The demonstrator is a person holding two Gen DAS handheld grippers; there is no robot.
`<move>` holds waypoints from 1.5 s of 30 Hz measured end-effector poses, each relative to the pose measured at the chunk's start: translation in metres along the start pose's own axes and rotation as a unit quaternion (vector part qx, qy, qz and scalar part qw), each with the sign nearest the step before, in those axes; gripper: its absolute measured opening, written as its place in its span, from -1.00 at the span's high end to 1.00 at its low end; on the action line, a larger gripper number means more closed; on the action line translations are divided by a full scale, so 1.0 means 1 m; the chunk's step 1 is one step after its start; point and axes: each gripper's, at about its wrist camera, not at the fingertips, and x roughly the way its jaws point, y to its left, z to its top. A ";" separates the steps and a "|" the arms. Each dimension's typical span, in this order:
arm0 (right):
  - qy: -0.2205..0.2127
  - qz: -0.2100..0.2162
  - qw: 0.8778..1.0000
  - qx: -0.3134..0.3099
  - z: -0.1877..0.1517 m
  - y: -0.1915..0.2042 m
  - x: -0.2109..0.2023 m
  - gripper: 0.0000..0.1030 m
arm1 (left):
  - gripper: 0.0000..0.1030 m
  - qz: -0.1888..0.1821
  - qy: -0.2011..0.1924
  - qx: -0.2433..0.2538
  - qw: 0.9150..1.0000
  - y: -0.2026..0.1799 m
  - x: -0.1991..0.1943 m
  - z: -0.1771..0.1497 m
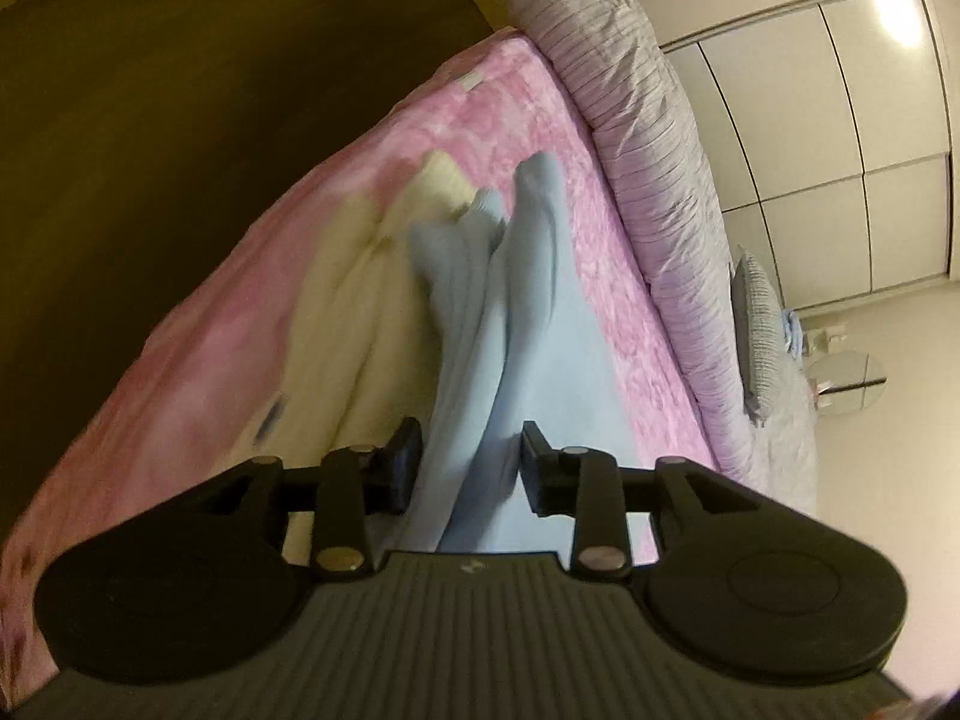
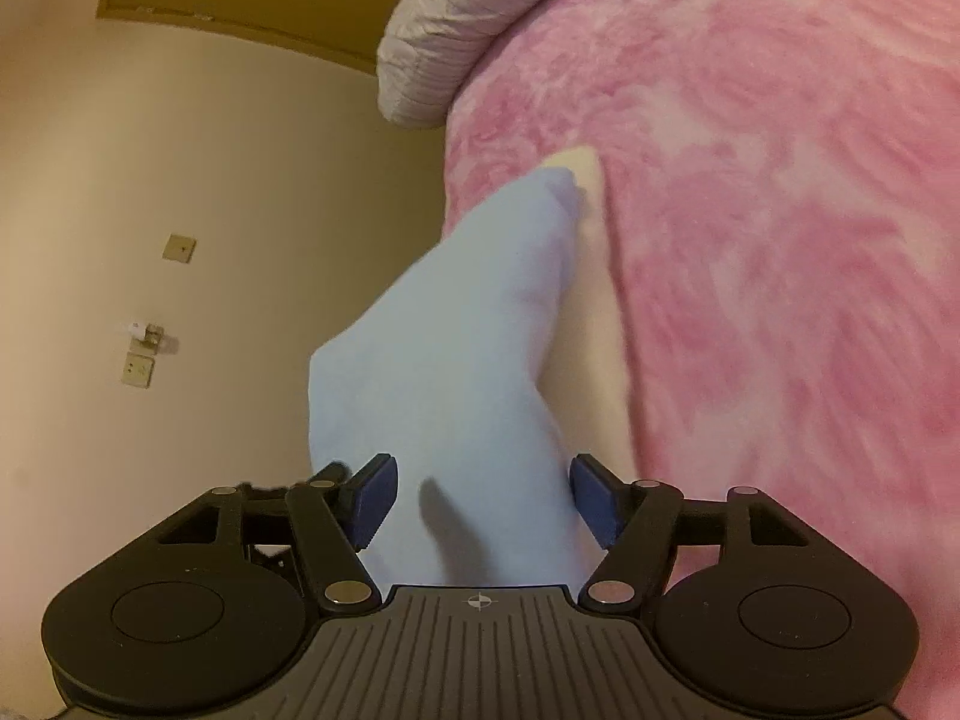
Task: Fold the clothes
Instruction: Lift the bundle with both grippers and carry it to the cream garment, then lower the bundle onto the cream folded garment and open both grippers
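Observation:
A light blue garment (image 1: pixel 510 312) stretches away from my left gripper (image 1: pixel 468 462) over the pink bedspread (image 1: pixel 516 114). The left jaws are closed in on a bunch of its fabric. In the right wrist view the same blue garment (image 2: pixel 456 360) runs between the fingers of my right gripper (image 2: pixel 480 498), which holds it lifted above the bed. A cream garment (image 1: pixel 360 300) lies on the bed to the left of the blue one; it also shows in the right wrist view (image 2: pixel 594 312).
A rolled grey striped duvet (image 1: pixel 648 168) lies along the bed's far side, with a grey pillow (image 1: pixel 759 330) beyond it. White wardrobe doors (image 1: pixel 840 150) stand behind. A beige wall with sockets (image 2: pixel 138 369) is left of the bed.

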 end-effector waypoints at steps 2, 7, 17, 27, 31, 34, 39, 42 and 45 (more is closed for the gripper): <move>0.009 -0.010 1.000 0.003 -0.012 -0.001 -0.001 -0.30 | 0.42 -0.006 -0.005 -0.016 1.000 0.011 -0.008 -0.011; 0.014 -0.047 0.998 0.036 -0.027 0.001 0.000 0.38 | 0.77 0.011 -0.012 0.016 1.000 0.009 -0.015 -0.015; 0.017 -0.076 0.994 0.080 -0.038 0.007 0.003 0.38 | 0.80 0.054 0.007 0.102 0.993 -0.010 -0.018 -0.006; -0.050 -0.205 0.970 -0.125 -0.007 0.065 -0.028 0.29 | 0.69 0.126 -0.043 0.195 0.972 -0.050 -0.053 -0.005; -0.071 -0.214 0.948 -0.226 0.013 0.095 -0.014 0.30 | 0.70 0.121 -0.068 0.279 0.950 -0.092 -0.048 0.003; -0.061 -0.215 0.934 -0.281 0.031 0.102 0.017 0.30 | 0.75 0.096 -0.060 0.327 0.938 -0.112 -0.017 0.014; -0.019 -0.215 0.925 -0.311 0.042 0.088 0.064 0.30 | 0.96 0.137 -0.040 0.342 0.929 -0.095 0.048 0.044; 0.017 -0.229 0.923 -0.308 0.035 0.069 0.086 0.30 | 0.98 0.161 -0.019 0.337 0.927 -0.074 0.076 0.051; 0.019 -0.238 0.921 -0.307 0.034 0.065 0.097 0.30 | 0.98 0.164 -0.017 0.343 0.925 -0.070 0.082 0.053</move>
